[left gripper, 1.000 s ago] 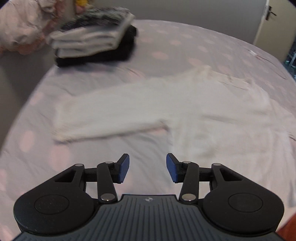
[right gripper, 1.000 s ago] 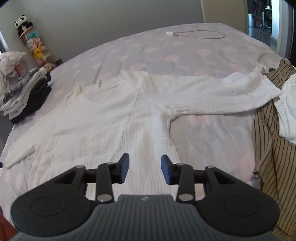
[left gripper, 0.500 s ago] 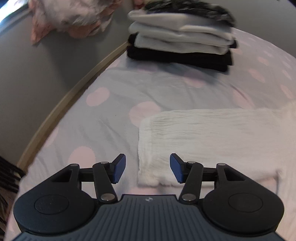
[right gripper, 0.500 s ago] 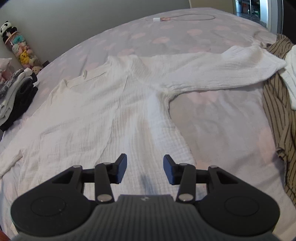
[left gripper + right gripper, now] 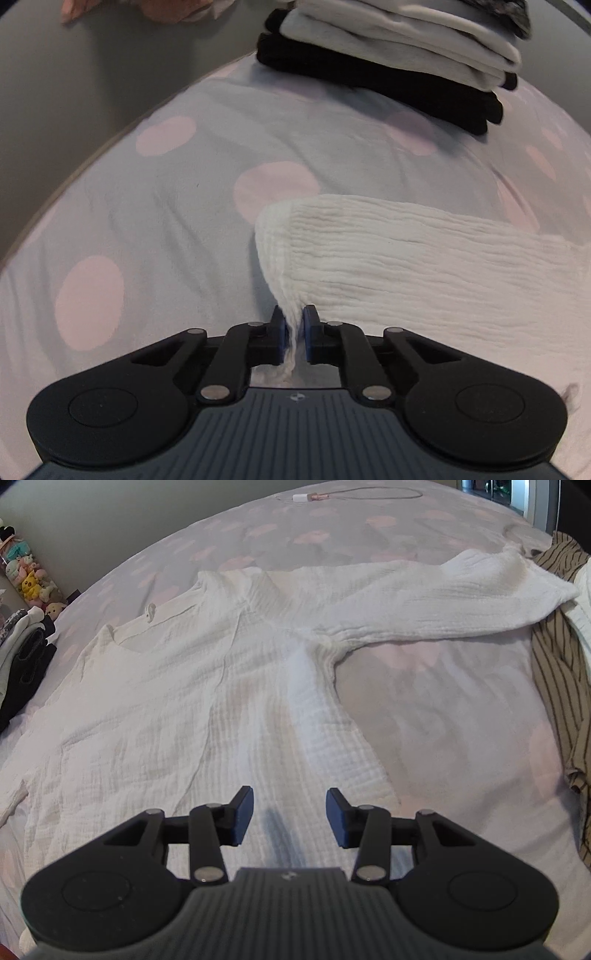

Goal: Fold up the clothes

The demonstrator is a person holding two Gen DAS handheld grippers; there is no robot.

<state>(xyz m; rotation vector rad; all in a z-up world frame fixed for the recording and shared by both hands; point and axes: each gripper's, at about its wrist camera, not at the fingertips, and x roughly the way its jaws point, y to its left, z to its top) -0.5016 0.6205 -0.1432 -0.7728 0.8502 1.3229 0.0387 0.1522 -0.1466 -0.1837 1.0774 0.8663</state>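
White crinkled garment (image 5: 229,686) lies spread flat on the bed (image 5: 443,709), collar end toward the far side and one sleeve (image 5: 461,602) extended to the right, where its cuff reaches a striped brown cloth (image 5: 554,672). The bed cover is grey with pink dots.

Left tongs (image 5: 294,334): jaws closing, with the pads pressing on the cuff end of the other sleeve (image 5: 424,266). A thin bunch of white fabric is pinched between the blue pads and hangs through behind them. The remainder of that sleeve lies flat on the bed, running to the right.

Right tongs (image 5: 290,818): jaws apart, nothing between them. They hang over the lower body of the garment, near its right side seam; whether the tips touch the fabric cannot be told.

A stack of folded clothes (image 5: 399,62), black pieces under light ones, rests on the bed beyond the gripped sleeve, near the bed's edge. A charger with cable (image 5: 332,496) lies at the far side of the bed, well apart from the garment. Soft toys (image 5: 31,579) stand against the wall at left.
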